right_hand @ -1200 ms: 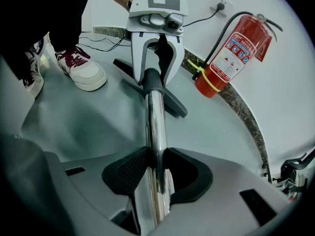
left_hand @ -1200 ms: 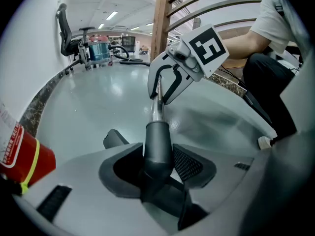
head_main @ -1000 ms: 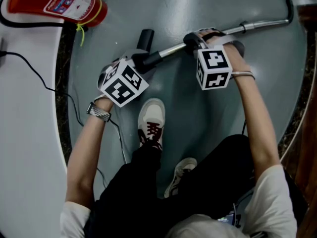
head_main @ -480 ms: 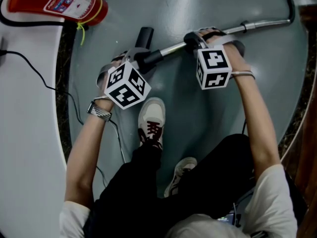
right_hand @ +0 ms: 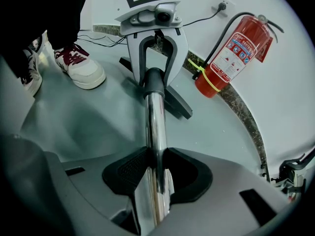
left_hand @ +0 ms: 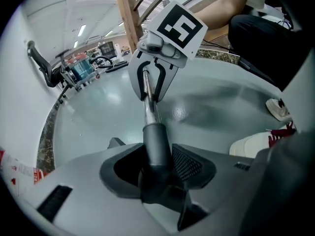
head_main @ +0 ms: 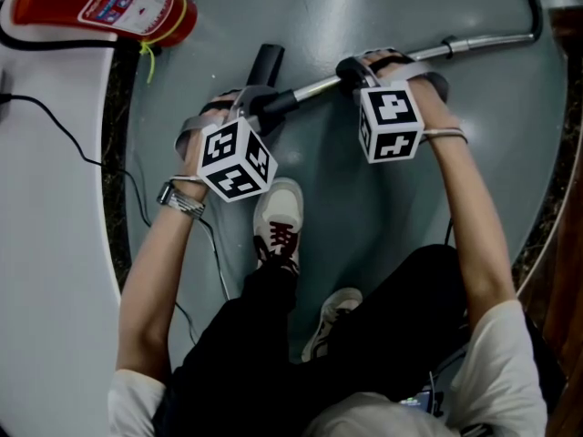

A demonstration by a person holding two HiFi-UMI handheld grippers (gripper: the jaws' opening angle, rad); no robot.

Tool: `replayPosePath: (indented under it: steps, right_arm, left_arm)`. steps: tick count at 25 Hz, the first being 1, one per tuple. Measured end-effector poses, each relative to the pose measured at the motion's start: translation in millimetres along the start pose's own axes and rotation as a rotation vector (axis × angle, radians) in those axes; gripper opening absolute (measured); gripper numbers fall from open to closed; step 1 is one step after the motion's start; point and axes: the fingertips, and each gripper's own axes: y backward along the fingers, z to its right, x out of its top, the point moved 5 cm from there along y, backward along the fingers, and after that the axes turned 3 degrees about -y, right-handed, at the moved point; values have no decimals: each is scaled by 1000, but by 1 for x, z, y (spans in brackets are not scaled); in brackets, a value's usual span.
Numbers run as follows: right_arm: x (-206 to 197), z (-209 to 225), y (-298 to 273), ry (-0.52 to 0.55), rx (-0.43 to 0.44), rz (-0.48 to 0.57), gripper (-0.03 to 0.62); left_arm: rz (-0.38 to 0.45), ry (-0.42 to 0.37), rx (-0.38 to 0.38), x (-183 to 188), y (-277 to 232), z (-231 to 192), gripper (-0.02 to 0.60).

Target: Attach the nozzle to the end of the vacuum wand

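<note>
The chrome vacuum wand (head_main: 474,44) lies low over the grey floor and runs left into a dark collar (head_main: 281,105). The black nozzle (head_main: 267,66) sits at that end. My left gripper (head_main: 258,106) is shut on the nozzle's dark neck (left_hand: 156,146), which fills the space between its pads. My right gripper (head_main: 353,69) is shut on the chrome tube (right_hand: 156,127) a short way up the wand. In the right gripper view the left gripper (right_hand: 155,58) straddles the collar, and the nozzle's flat black head (right_hand: 178,103) sticks out behind it.
A red fire extinguisher (head_main: 109,7) lies at the top left by the white wall (head_main: 46,244). A black cable (head_main: 82,153) trails along the floor's edge. The person's white shoe (head_main: 279,221) stands just below the left gripper. A stone-pattern border (right_hand: 246,117) rims the floor.
The left gripper has rolled about the nozzle's neck, so its marker cube has swung to the right. The right gripper and the wand have stayed put.
</note>
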Motion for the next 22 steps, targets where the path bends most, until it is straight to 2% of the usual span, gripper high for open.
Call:
replayPosePath:
  steps: [2, 14, 19, 22]
  right_arm:
    - [-1, -1, 0, 1, 5, -7, 147]
    - [1, 1, 4, -7, -11, -7, 147]
    - [2, 0, 5, -3, -16, -11, 147]
    - [1, -3, 2, 9, -11, -22, 147]
  left_arm:
    - [4, 9, -4, 0, -1, 0, 184]
    - [62, 186, -66, -1, -1, -5, 178]
    - [50, 245, -100, 0, -1, -7, 176]
    - [30, 251, -114, 2, -2, -5, 176]
